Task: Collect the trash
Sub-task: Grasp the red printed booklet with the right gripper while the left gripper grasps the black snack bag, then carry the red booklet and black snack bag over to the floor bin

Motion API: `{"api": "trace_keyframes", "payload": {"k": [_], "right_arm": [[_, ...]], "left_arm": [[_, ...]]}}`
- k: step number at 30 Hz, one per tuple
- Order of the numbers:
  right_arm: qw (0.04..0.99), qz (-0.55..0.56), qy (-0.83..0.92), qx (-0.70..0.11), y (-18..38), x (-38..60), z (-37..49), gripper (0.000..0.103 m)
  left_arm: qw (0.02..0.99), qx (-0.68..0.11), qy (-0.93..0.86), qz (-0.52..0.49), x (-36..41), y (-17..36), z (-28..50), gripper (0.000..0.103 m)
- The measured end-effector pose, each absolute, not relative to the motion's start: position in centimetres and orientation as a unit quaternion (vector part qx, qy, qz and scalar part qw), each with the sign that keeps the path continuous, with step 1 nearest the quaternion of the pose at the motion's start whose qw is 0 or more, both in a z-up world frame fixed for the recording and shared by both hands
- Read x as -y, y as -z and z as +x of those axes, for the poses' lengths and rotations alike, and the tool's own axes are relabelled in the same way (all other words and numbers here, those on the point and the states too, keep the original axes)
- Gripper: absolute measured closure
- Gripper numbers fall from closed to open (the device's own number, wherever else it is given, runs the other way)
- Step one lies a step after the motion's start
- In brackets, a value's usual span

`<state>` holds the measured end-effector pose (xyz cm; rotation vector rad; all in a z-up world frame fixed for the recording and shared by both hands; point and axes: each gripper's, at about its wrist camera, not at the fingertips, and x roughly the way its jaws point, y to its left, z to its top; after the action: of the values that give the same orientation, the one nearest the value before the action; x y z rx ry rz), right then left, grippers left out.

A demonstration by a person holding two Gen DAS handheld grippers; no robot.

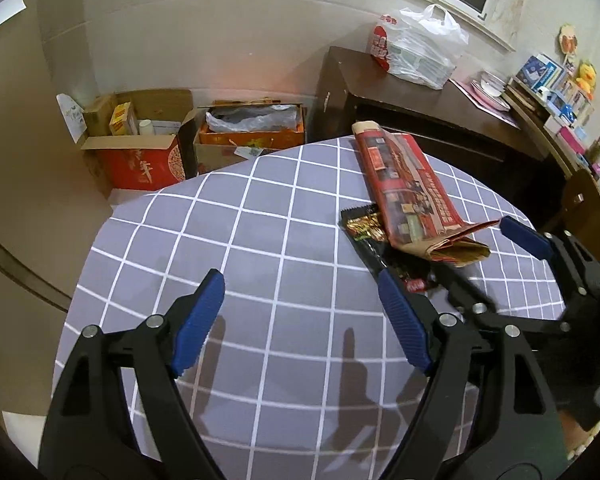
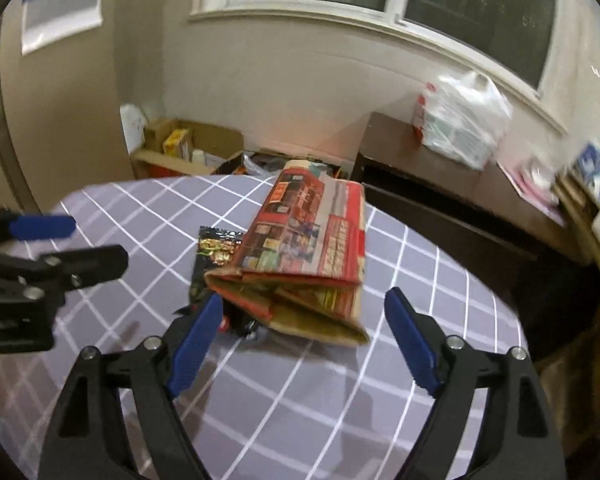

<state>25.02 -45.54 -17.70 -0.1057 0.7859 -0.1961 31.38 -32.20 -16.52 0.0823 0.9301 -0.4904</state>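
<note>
Red folded paper [image 2: 308,248] lies just beyond the right gripper [image 2: 304,332], long axis running away, both jaws apart; the left gripper [image 1: 300,316], also apart, sits farther left.

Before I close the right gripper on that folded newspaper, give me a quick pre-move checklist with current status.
1. Right gripper open: ok, jaws spread wide.
2. Right gripper lined up with the folded newspaper: ok, its near end sits between the fingers.
3. Fingers down at the paper's level: cannot tell from these views.
4. Newspaper free to lift alone: not ok, it lies partly on the black snack wrapper, whose near end sits at the right gripper's left fingertip.
5. Left gripper out of the way: ok, open, empty, over bare tablecloth beside the trash.
6. Drop-off spot for the trash: cannot tell, no bin identified; only cardboard boxes on the floor.
</note>
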Motion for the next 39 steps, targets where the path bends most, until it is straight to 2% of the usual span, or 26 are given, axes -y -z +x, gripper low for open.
{"api": "trace_keyframes", "payload": {"k": [3,6,8,9,11,12,13,15,29,34,36,38,39], "right_arm": [[0.917,-0.063,0.080,-0.385,18.4,45.5,26.2,0.021],[0.919,-0.023,0.060,-0.388,18.7,46.7,26.9,0.022],[0.918,-0.007,0.053,-0.393,18.9,47.3,27.2,0.034],[0.916,-0.008,0.053,-0.398,19.2,47.5,27.3,0.045],[0.916,-0.002,0.050,-0.398,19.3,47.8,27.2,0.049],[0.917,0.002,0.050,-0.396,19.3,48.0,27.1,0.072],[0.917,0.008,0.047,-0.397,19.2,48.0,27.0,0.085],[0.916,0.022,0.045,-0.398,19.2,48.2,26.5,0.089],[0.922,0.104,0.049,-0.371,17.1,50.6,23.1,0.090],[0.923,0.097,0.044,-0.369,16.8,50.5,23.0,0.092],[0.924,0.105,0.039,-0.367,16.8,50.7,22.9,0.092],[0.923,0.102,0.040,-0.368,16.9,50.5,22.9,0.092],[0.923,0.099,0.038,-0.369,16.9,50.1,23.0,0.092]], "left_arm": [[0.863,-0.445,0.236,0.046,32.7,17.1,31.7,0.025],[0.860,-0.448,0.240,0.046,33.1,17.4,31.9,0.025],[0.859,-0.450,0.242,0.040,33.3,17.5,32.1,0.024],[0.858,-0.452,0.242,0.040,33.5,17.6,32.2,0.024],[0.857,-0.454,0.242,0.040,33.9,17.7,32.4,0.024],[0.856,-0.456,0.240,0.039,34.1,17.7,32.5,0.024],[0.856,-0.457,0.238,0.038,34.2,17.8,32.5,0.024],[0.855,-0.460,0.237,0.034,34.7,17.7,32.6,0.024],[0.853,-0.466,0.219,0.088,40.0,19.6,32.4,0.024],[0.856,-0.456,0.210,0.124,41.5,19.9,32.1,0.025],[0.855,-0.448,0.226,0.132,41.7,19.8,31.9,0.032],[0.855,-0.442,0.236,0.137,41.8,19.5,31.5,0.062],[0.857,-0.438,0.230,0.142,41.8,19.3,31.5,0.069]]}}
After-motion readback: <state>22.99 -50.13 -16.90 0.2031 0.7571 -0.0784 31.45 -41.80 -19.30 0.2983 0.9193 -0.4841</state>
